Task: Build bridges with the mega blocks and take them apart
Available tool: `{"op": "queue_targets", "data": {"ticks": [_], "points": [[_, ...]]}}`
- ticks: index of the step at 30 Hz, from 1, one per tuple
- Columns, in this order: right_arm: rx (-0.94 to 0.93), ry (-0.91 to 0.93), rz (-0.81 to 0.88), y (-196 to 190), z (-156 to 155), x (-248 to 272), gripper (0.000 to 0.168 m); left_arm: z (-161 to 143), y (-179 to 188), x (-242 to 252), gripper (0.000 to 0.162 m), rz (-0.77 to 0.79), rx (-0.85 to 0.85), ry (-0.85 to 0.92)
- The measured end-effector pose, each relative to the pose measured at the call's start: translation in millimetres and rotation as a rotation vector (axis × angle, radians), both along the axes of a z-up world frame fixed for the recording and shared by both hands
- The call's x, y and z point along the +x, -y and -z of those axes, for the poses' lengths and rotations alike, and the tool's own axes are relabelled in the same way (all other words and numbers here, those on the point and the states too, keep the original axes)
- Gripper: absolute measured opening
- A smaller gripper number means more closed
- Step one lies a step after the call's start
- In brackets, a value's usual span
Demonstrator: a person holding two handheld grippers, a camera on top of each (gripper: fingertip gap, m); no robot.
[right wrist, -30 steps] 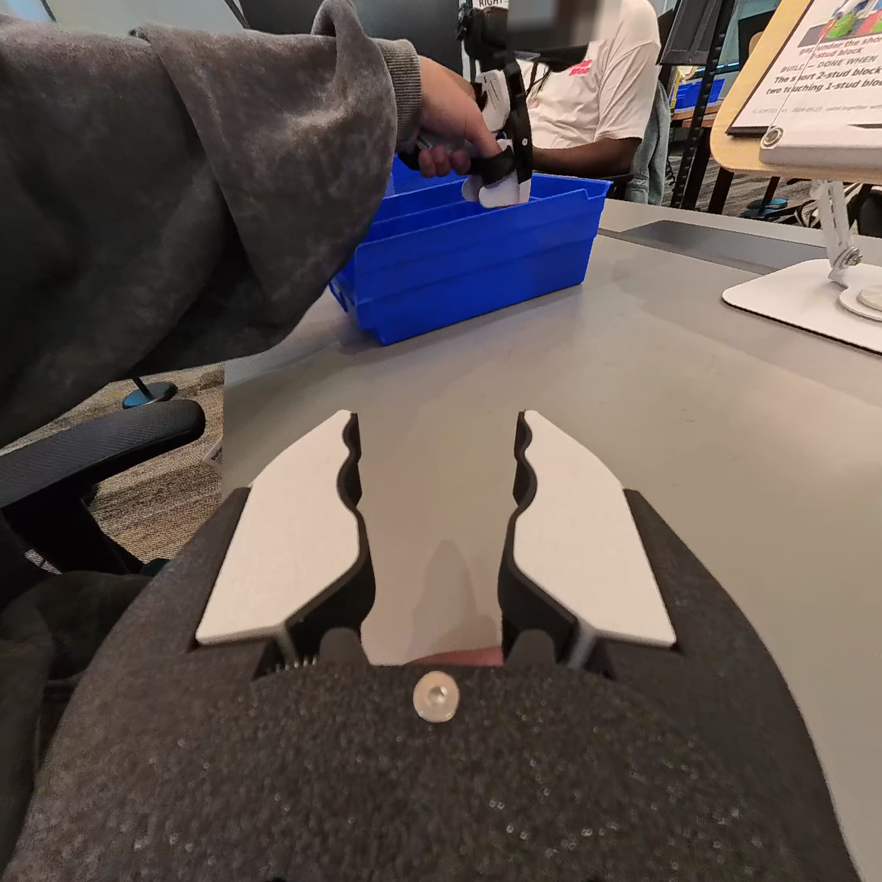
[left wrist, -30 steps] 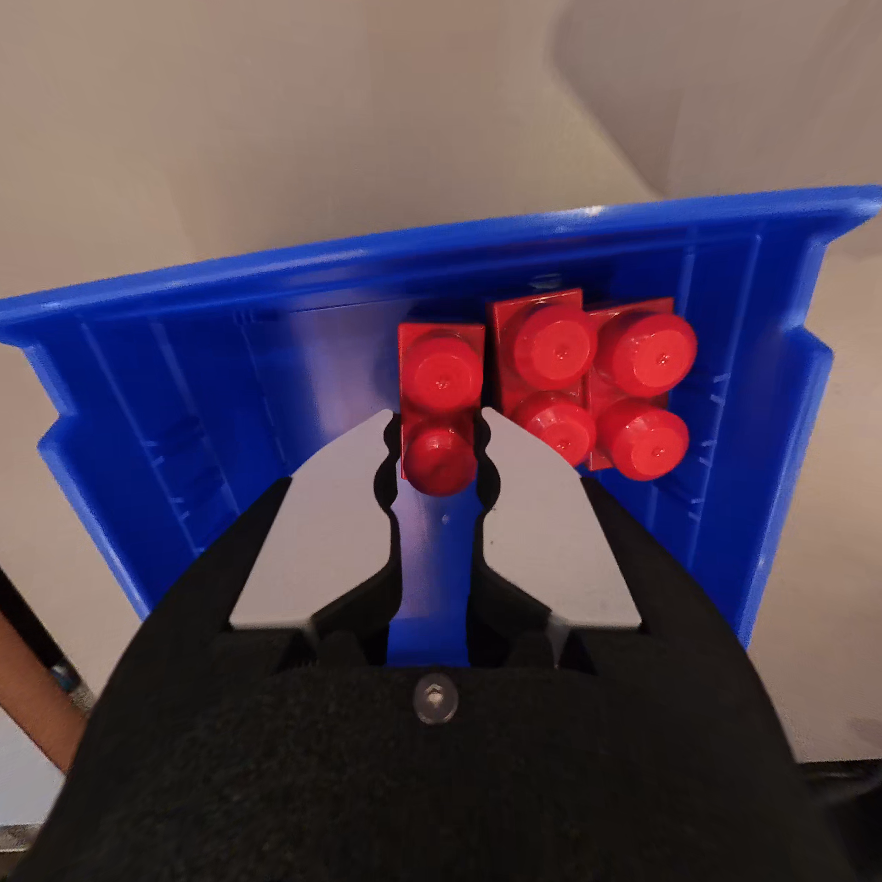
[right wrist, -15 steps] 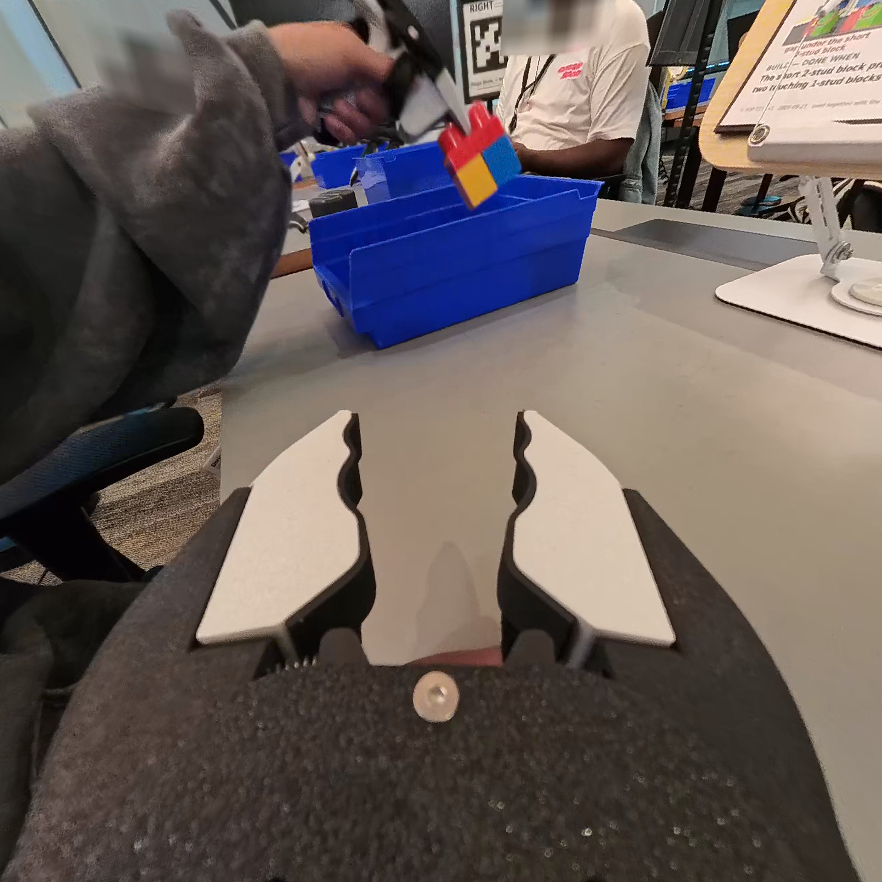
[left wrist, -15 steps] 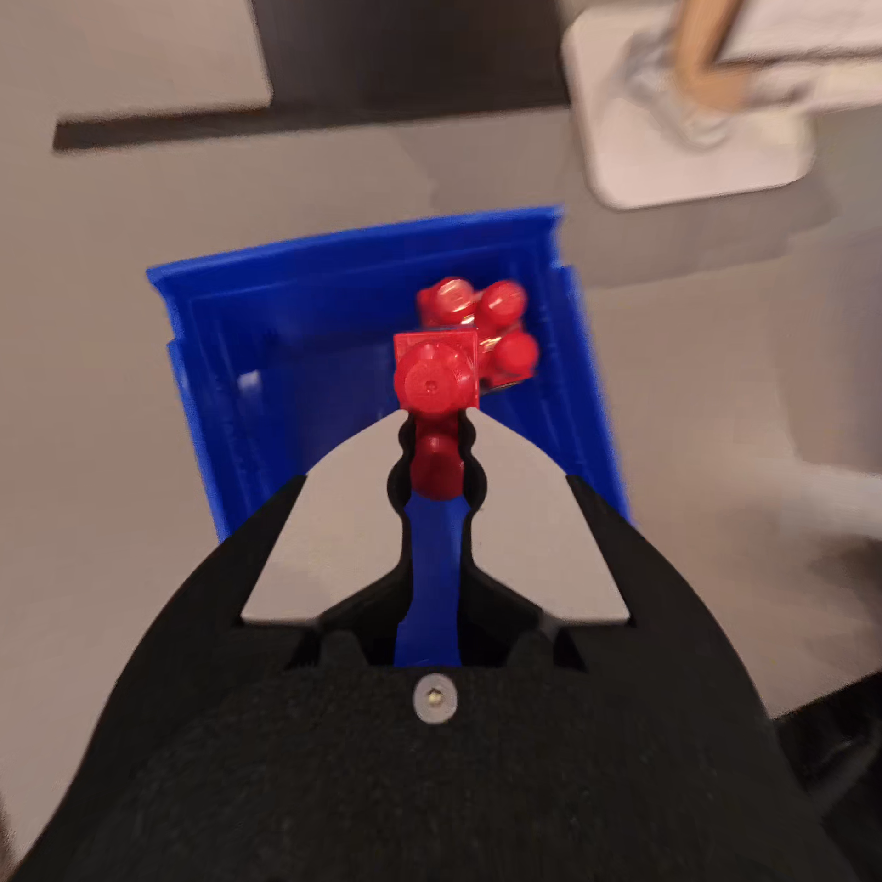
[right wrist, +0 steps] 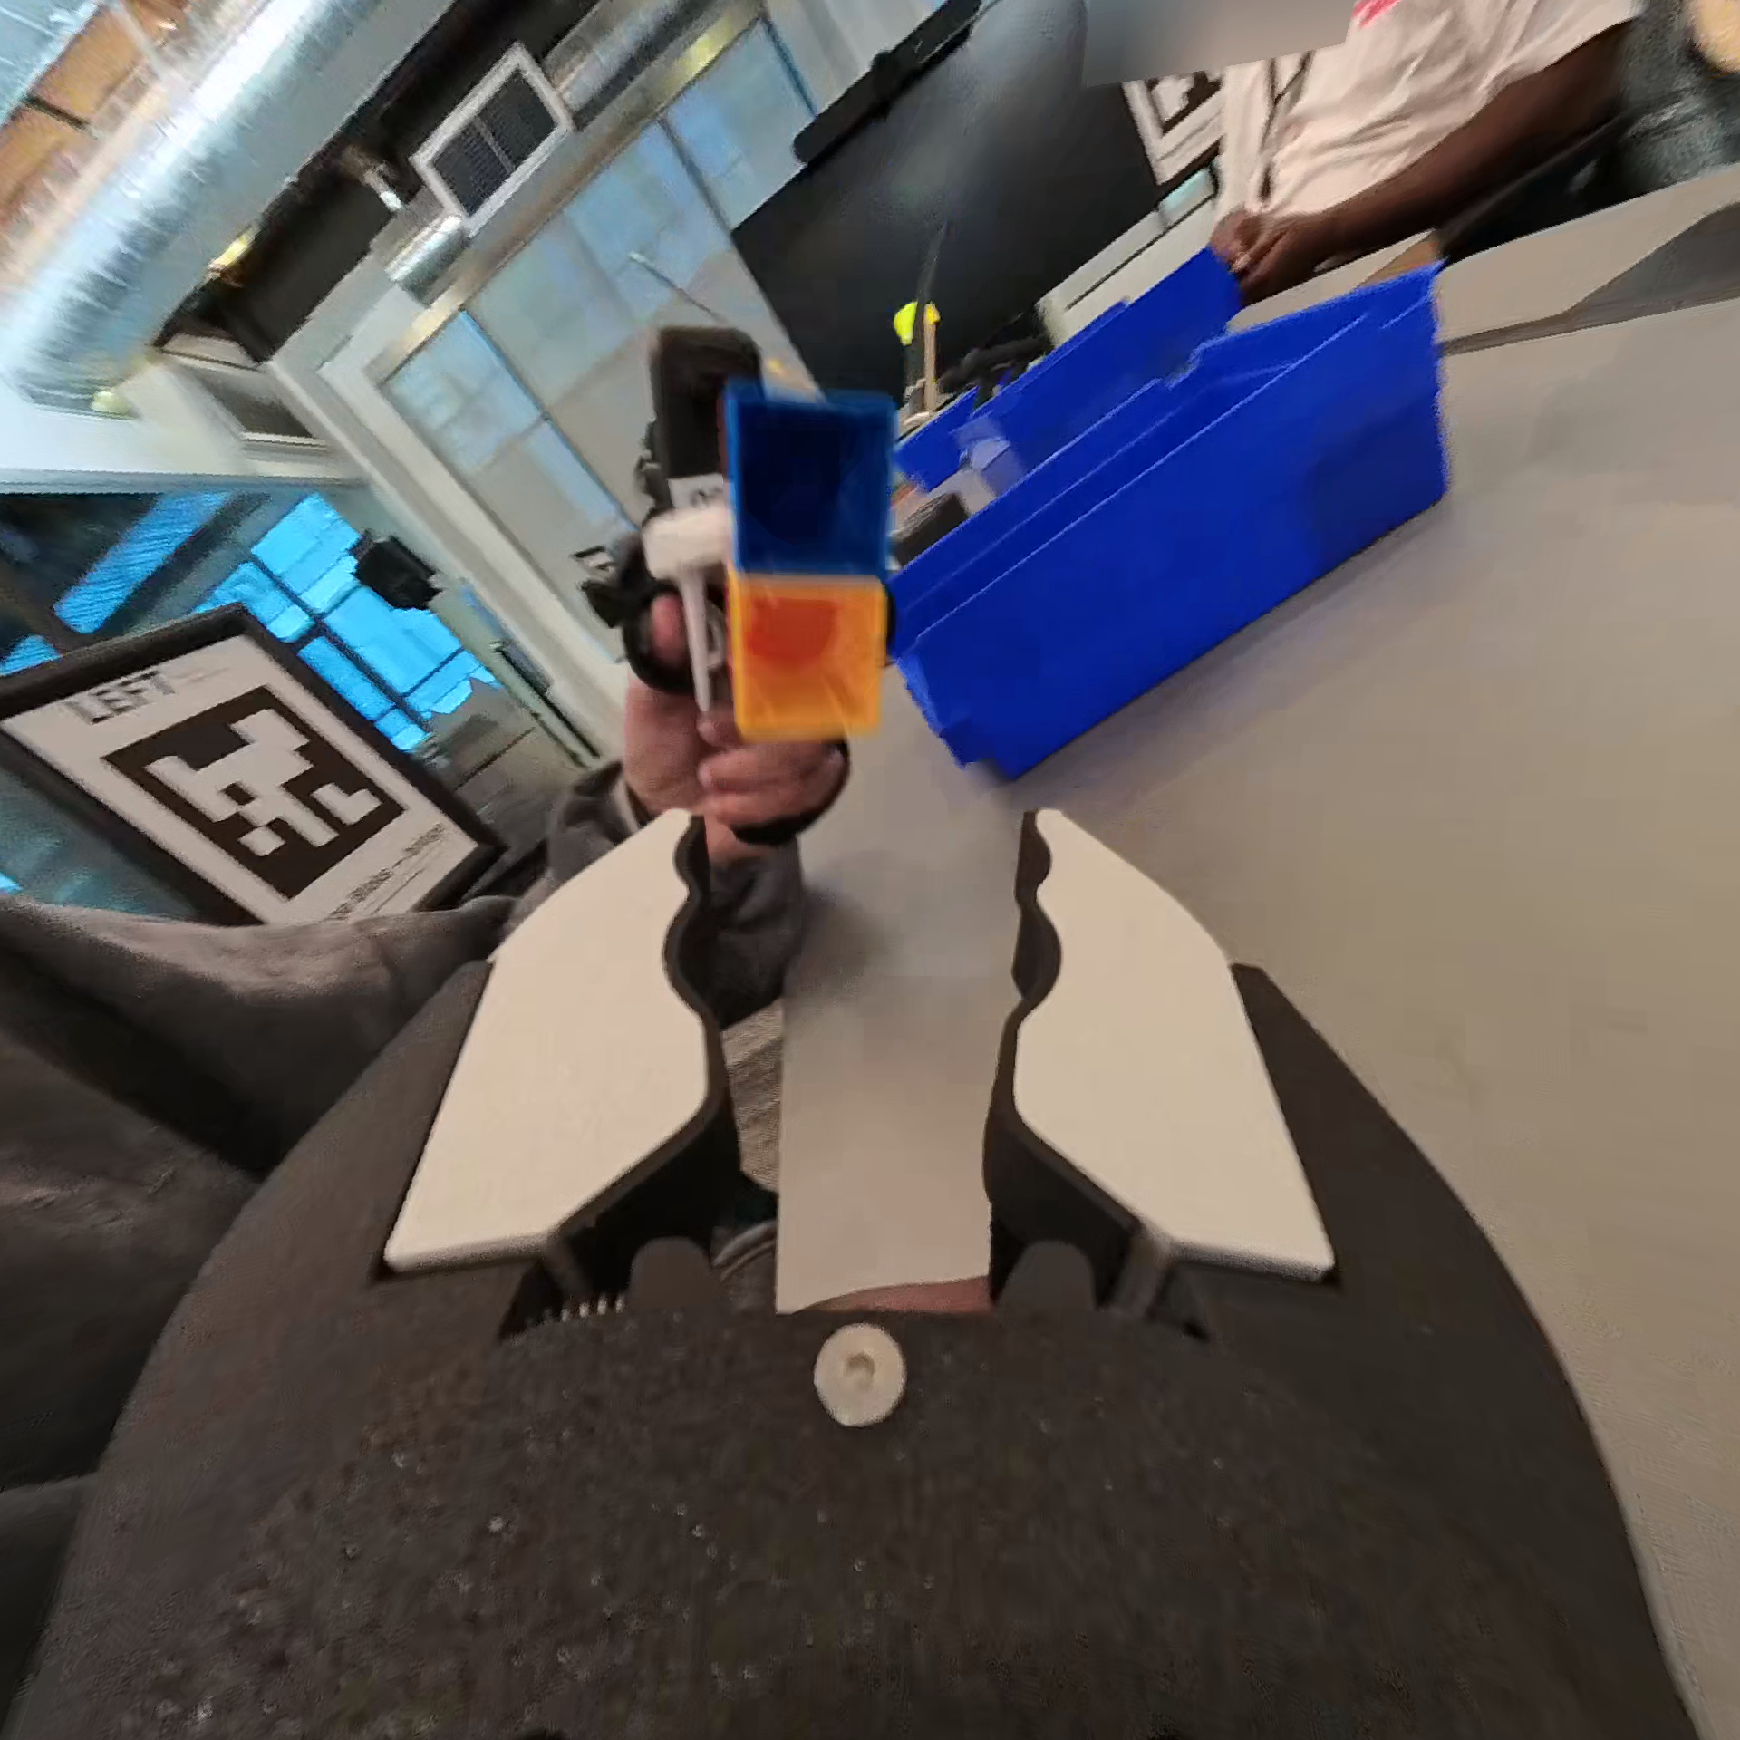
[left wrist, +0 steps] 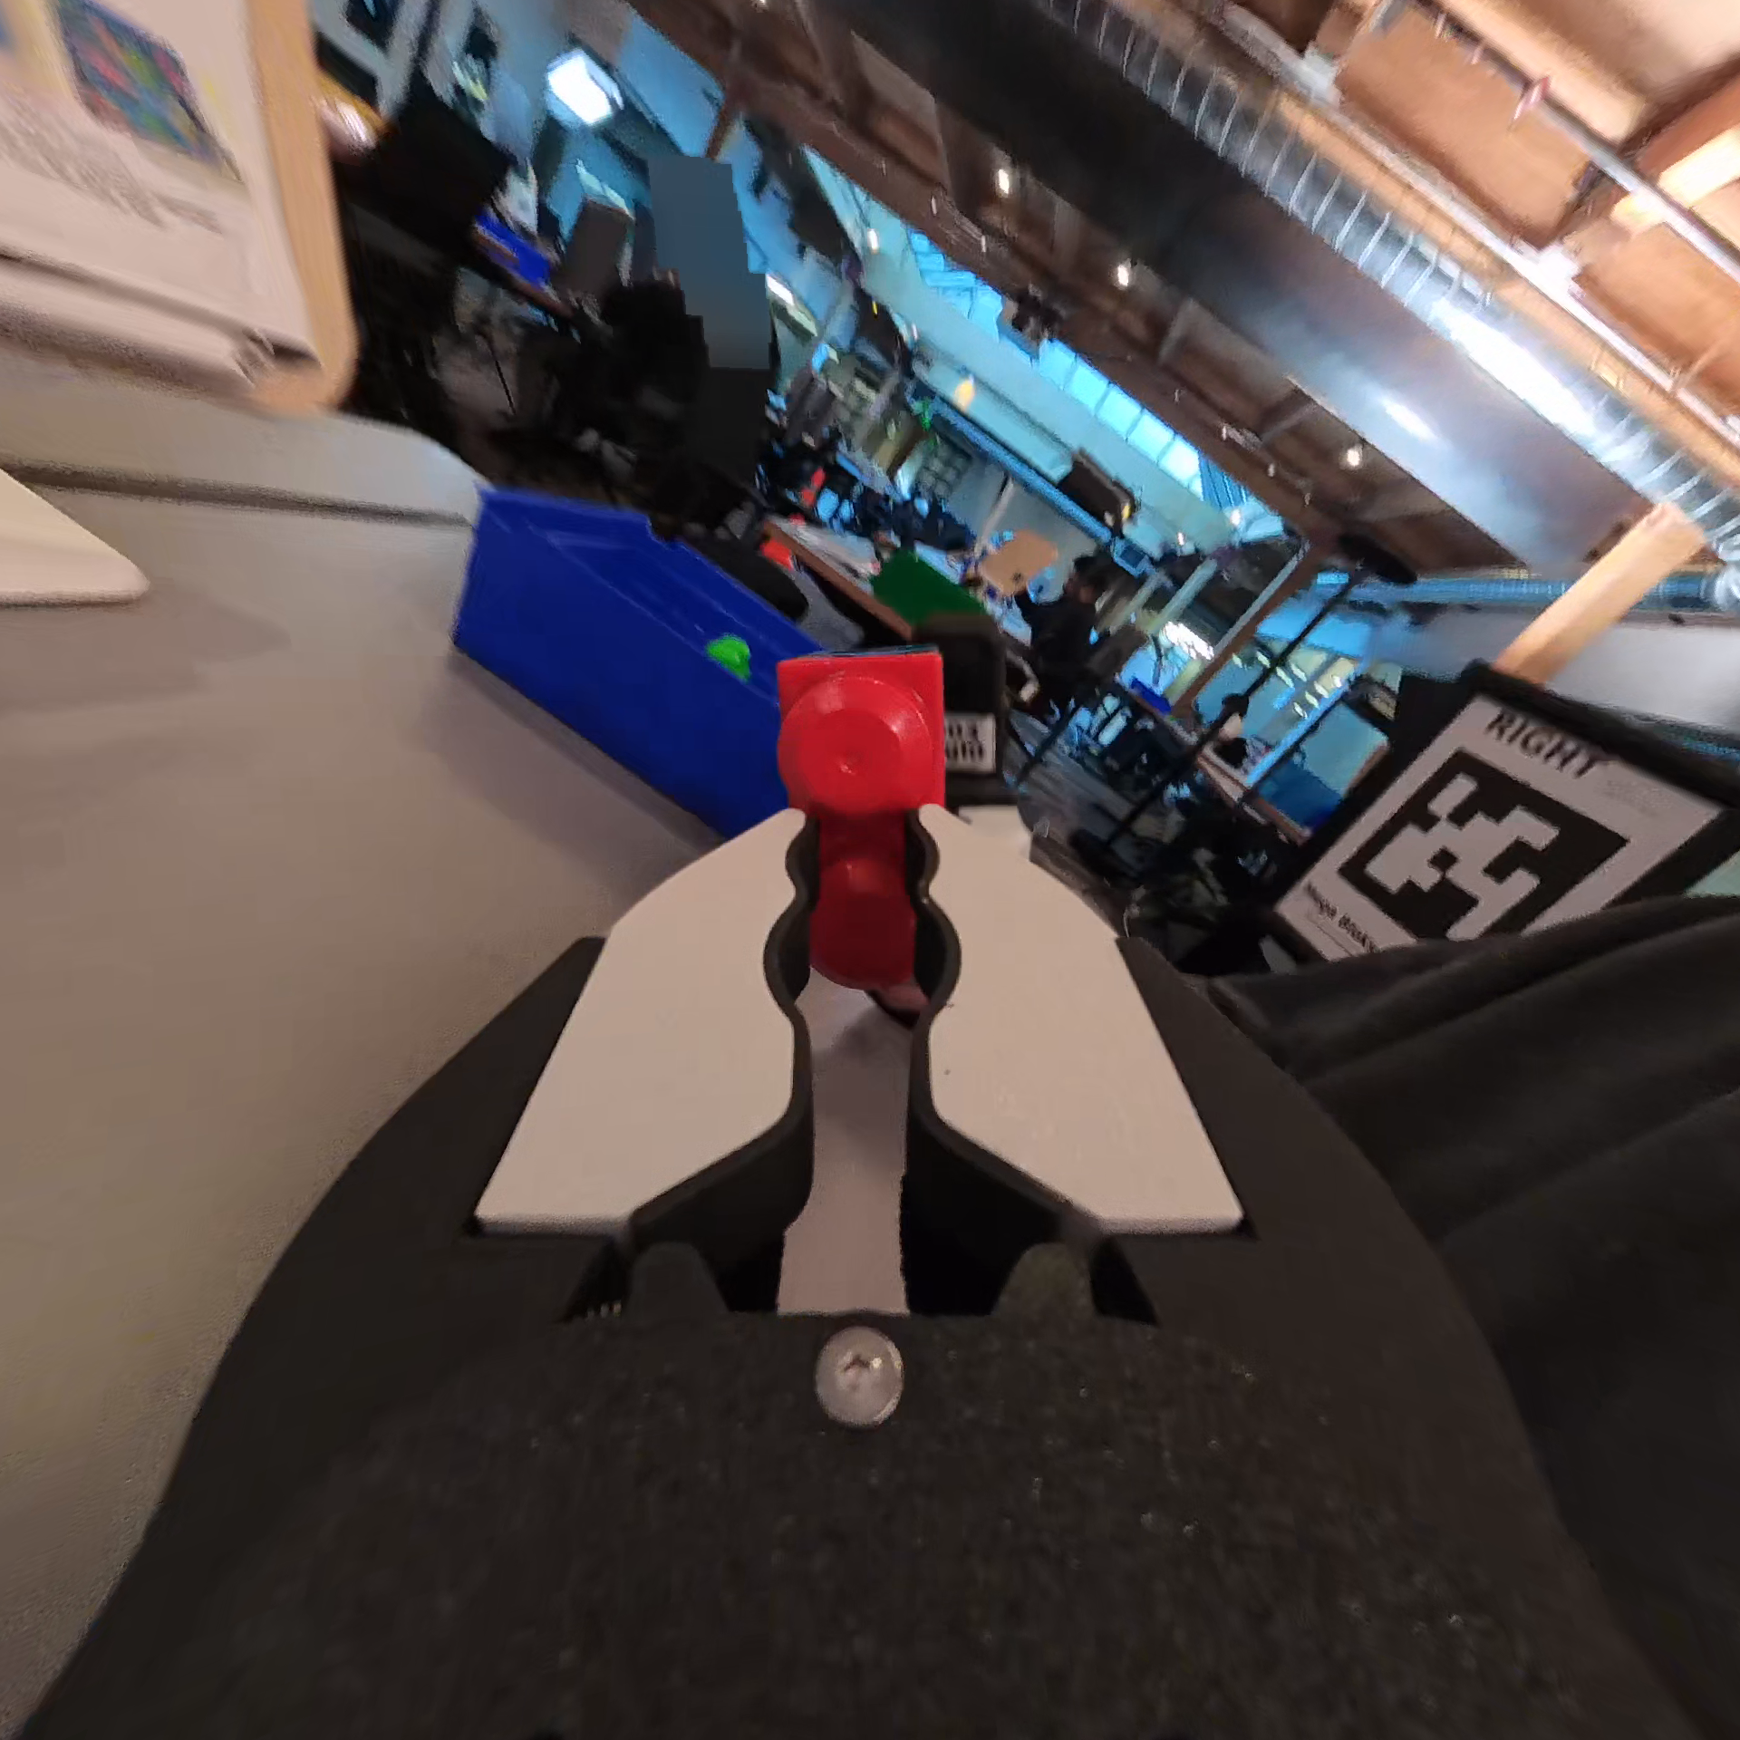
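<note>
My left gripper (left wrist: 861,829) is shut on a red two-stud block (left wrist: 859,753); its pads press on the near stud and the far stud sticks out past the tips. The right wrist view shows that same gripper (right wrist: 701,603) held up in a hand, with a blue block (right wrist: 810,490) and an orange block (right wrist: 808,659) joined under the red one, their hollow undersides facing me. My right gripper (right wrist: 852,829) is open and empty above the grey table (right wrist: 1412,847), a little short of the held blocks.
A blue bin (right wrist: 1177,565) stands on the table at the right; it also shows in the left wrist view (left wrist: 603,640) with a green piece (left wrist: 727,652) inside. A person in a white shirt (right wrist: 1393,94) sits behind the bin. A white stand base (left wrist: 47,555) is at far left. One gripper's finger ends stand about 11 cm off the other's.
My left gripper lifted the red-topped block stack out of the blue bin and swung it toward my right gripper. My right gripper tilted up to face it, still open.
</note>
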State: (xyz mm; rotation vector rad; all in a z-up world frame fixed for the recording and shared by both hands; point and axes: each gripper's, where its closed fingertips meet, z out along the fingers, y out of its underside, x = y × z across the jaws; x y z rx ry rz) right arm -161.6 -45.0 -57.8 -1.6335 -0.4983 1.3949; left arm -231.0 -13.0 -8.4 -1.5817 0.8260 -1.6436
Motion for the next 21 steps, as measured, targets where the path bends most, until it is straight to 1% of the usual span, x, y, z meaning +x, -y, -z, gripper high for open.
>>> {"op": "queue_targets", "data": {"ticks": [3, 5, 6, 7, 8, 9, 14, 17, 18, 21], "points": [[-0.02, -0.09, -0.037, 4, -7, -3, 0.062, 23, 17, 24, 0.016, 0.031, 0.018, -0.023], [-0.035, -0.084, -0.024, 1, -3, -4, 0.061, 30, 29, 34, 0.016, 0.089, -0.007, -0.029], [-0.033, -0.093, -0.018, 0, -3, -4, 0.061, 34, 31, 37, 0.016, 0.09, 0.002, -0.045], [-0.035, -0.122, -0.023, 0, -5, -3, 0.058, 39, 32, 40, 0.016, 0.086, 0.017, -0.066], [-0.039, -0.153, -0.039, 1, -8, -3, 0.049, 43, 34, 42, 0.016, 0.09, 0.026, -0.083], [-0.047, -0.156, -0.052, 2, -8, -2, 0.037, 44, 35, 42, 0.016, 0.092, 0.024, -0.08], [-0.041, -0.126, -0.053, 2, -8, 4, 0.036, 42, 34, 42, 0.016, 0.101, 0.01, -0.044], [-0.059, -0.21, 0.011, -7, -17, 35, 0.036, 27, 17, 24, 0.016, 0.025, -0.006, 0.048], [-0.062, -0.2, 0.027, -9, -16, 46, 0.036, 23, 11, 16, 0.015, 0.009, -0.009, 0.064], [-0.037, -0.223, 0.065, -8, -31, 71, 0.036, 23, -3, 2, 0.016, -0.047, 0.011, 0.066]]}}
